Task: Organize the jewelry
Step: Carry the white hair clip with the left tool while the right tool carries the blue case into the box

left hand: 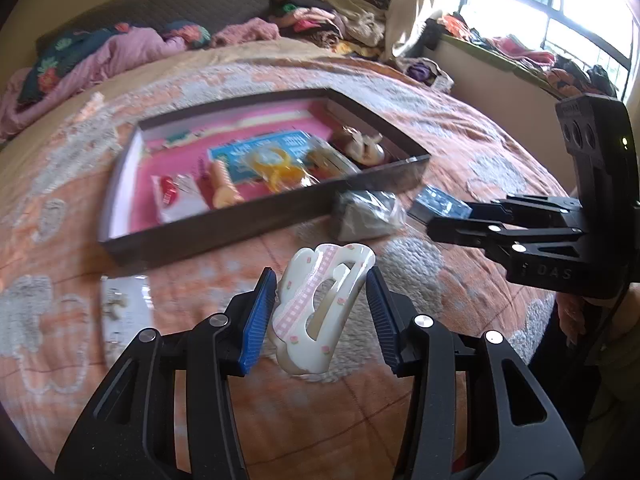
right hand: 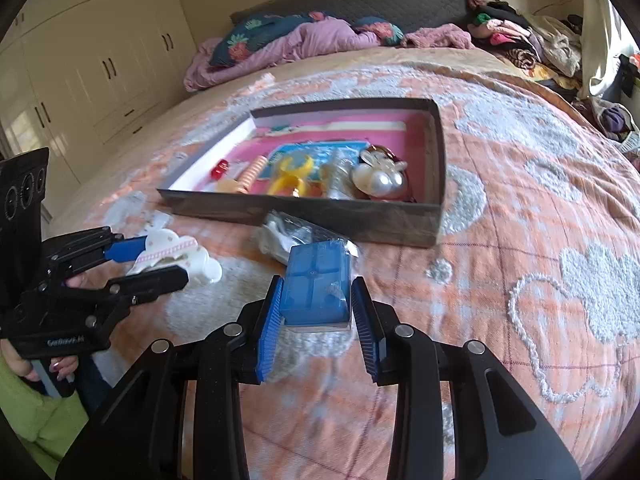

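Both pieces gripped, box not yet loaded.

My left gripper (left hand: 320, 316) clenched the white hair claw (left hand: 320, 312) above the bedspread; my right gripper (right hand: 316, 312) grasped the blue case (right hand: 316, 284). The box (right hand: 320, 210) waited at twelve o'clock; next I judged a forward carry over its wall.

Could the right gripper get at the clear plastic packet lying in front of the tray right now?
Probably not: the right gripper is shut on the blue box, which sits between it and the clear plastic packet.
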`<state>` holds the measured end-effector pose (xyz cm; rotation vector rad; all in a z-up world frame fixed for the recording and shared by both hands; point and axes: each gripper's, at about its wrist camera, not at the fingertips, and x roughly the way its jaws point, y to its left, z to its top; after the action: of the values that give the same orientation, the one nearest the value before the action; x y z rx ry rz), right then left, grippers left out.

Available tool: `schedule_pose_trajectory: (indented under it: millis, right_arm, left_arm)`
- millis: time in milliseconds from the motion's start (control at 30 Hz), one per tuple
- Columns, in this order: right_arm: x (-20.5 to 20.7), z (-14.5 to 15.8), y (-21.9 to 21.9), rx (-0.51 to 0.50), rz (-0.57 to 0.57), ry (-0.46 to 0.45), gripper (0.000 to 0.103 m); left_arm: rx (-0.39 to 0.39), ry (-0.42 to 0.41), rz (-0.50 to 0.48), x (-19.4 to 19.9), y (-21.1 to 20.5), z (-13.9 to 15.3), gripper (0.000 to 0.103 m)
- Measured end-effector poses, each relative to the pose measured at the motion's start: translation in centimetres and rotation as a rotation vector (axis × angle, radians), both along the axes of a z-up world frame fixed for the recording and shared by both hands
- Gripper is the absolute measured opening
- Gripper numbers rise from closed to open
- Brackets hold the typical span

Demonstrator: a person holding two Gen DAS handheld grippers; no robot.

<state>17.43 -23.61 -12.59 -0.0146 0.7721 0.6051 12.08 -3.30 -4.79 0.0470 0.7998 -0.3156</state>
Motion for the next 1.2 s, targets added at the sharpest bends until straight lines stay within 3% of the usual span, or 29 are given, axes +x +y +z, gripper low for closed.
schedule_pose_trajectory:
  millis: [200,633,1067,1200]
  right_arm:
    - [-1.1,1.9,0.7,0.014,0.028,-0.057,0.033]
    - [-1.2,5.0,1.3,0.029,0.034,-0.127,0.033]
    - [3.0,6.7,3.1,-0.006,0.019,-0.165,0.033]
    - [5.1,6.4,3.9,-0.015,0.008,-0.152,0.033]
  left_arm:
    - [0.009,-0.04,0.05,-0.3,1.3,1.6,0.038]
    - [-0.021,-0.046,0.159,1.1,5.0,3.0,0.038]
    - [-0.045,-0.011,0.264,5.8,7.9,3.0,0.038]
    - [0.002,-0.029,0.303,7.1,8.4,2.7,0.038]
